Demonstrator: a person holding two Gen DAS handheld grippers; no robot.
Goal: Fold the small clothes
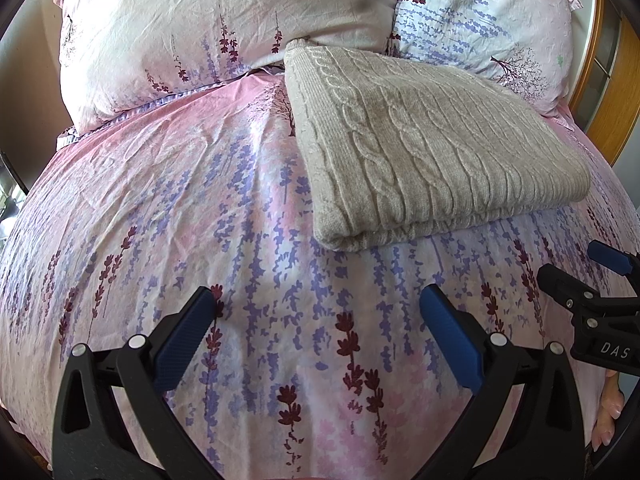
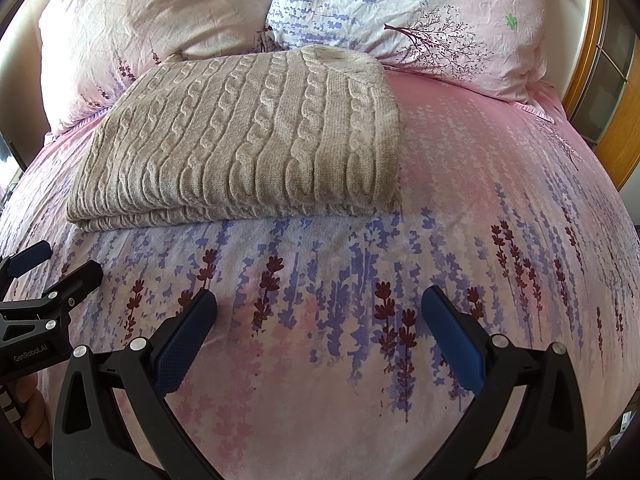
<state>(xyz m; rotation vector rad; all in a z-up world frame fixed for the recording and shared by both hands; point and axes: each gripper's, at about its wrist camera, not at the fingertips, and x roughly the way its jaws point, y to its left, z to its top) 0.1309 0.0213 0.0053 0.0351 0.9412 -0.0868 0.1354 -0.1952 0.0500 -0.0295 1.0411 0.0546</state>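
Note:
A beige cable-knit sweater lies folded into a neat rectangle on the bed, near the pillows; it also shows in the right wrist view. My left gripper is open and empty, hovering over the bedspread short of the sweater's near edge. My right gripper is open and empty too, over the bedspread in front of the sweater. The right gripper also shows at the right edge of the left wrist view, and the left gripper shows at the left edge of the right wrist view.
The bed has a pink and lavender floral cover. Two matching pillows lie behind the sweater. A wooden frame stands at the right.

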